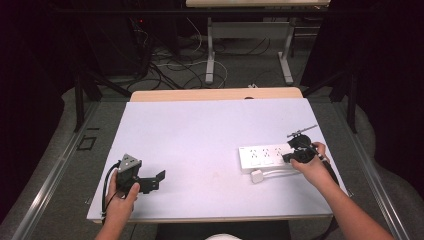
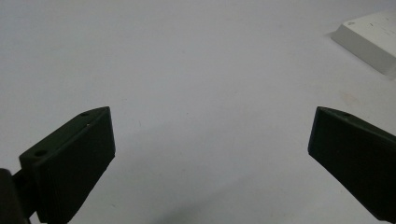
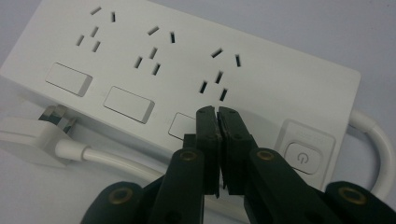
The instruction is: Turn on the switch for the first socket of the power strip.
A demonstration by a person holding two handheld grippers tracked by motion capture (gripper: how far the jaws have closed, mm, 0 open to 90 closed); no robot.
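White table [image 1: 200,135] bears power strip [image 3: 196,70] under closed right gripper [image 3: 217,114].

We see our left claw [image 2: 210,158] with its two black, ribbed plastic jaws spread wide apart, nothing between them. Beneath lies the pale, matte white worktop [image 2: 187,60]. At the upper right edge, well apart from both jaws, the corner of a flat white plastic power strip [image 2: 371,39] rests on that surface.

High view overlooks table [image 1: 200,130]; gripper views sit close, sharing power strip [image 3: 196,60]
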